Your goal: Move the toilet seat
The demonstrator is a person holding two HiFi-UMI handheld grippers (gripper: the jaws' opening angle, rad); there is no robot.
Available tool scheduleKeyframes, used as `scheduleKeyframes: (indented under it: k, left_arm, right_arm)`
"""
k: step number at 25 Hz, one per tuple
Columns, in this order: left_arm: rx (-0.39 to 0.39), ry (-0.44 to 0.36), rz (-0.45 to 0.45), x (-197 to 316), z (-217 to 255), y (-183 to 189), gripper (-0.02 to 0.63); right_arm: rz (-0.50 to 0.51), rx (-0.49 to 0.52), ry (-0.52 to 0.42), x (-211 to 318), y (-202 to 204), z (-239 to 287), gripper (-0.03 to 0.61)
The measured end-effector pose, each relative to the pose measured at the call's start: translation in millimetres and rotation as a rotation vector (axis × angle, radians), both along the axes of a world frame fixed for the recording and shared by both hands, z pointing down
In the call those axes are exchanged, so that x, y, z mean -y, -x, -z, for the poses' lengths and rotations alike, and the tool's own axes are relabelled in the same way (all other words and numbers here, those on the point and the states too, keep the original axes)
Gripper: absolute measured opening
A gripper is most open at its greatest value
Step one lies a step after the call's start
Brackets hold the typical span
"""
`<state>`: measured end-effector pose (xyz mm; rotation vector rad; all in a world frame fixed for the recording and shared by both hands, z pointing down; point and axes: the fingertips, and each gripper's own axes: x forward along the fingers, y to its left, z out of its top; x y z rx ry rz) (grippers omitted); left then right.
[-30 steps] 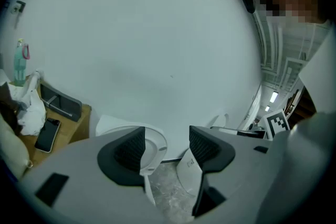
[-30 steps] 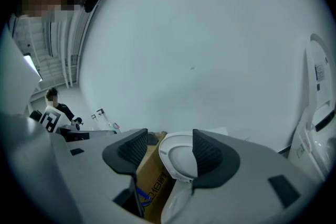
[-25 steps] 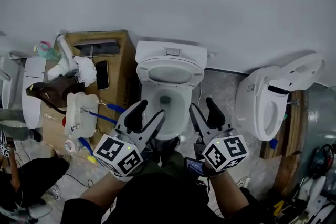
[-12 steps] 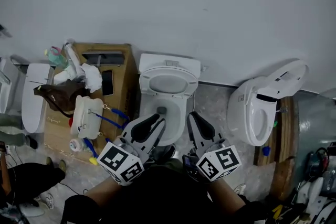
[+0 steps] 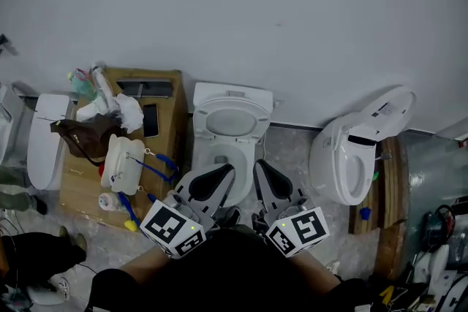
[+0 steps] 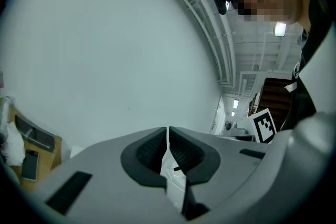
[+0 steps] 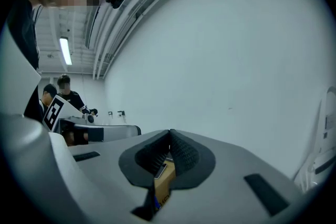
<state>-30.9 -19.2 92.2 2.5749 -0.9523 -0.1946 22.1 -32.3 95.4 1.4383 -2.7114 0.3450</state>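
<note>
I am looking steeply down at a white toilet (image 5: pixel 228 129) standing against a plain pale wall (image 5: pixel 256 11). Its long axis runs far to near: the tank (image 5: pixel 232 95) is at the far end against the wall, and the bowl's front points towards me. The toilet seat (image 5: pixel 231 119) is an oval ring at the far end of the bowl, just in front of the tank. It looks tipped up and back towards the tank, though I cannot be sure of the angle from here. As I see it, its oval is wider from left to right.

The left gripper (image 5: pixel 225 170) and the right gripper (image 5: pixel 258 166) sit side by side over the near end of the bowl, close together, and both point at the wall. Neither touches the seat. In the left gripper view, the left gripper (image 6: pixel 168 131) has just closed its jaws, pad against pad, with nothing held. In the right gripper view, the right gripper (image 7: pixel 169 134) has done the same and is empty.

On the left, a cluttered cardboard box (image 5: pixel 162 88) stands just beside the toilet, leaving little room on that side. A white container (image 5: pixel 121 161) with blue-handled tools lies at its near edge. On the right, a strip of bare grey floor (image 5: pixel 292 139) separates the toilet from a second toilet (image 5: pixel 342 157), whose lid is raised.
</note>
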Motion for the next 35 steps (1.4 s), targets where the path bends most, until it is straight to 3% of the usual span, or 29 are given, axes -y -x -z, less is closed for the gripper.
scheduleKeyframes:
  k: [16,35]
  left_arm:
    - [-0.034,0.004,-0.036,-15,-4,1,0.03]
    - [-0.038,0.031,-0.04,-19,-9,6,0.031]
  right_arm:
    - [-0.037,-0.034,0.021,-20,3,-8,0.032]
    - [-0.006,-0.031,0.023,-32,14,-11,0.032]
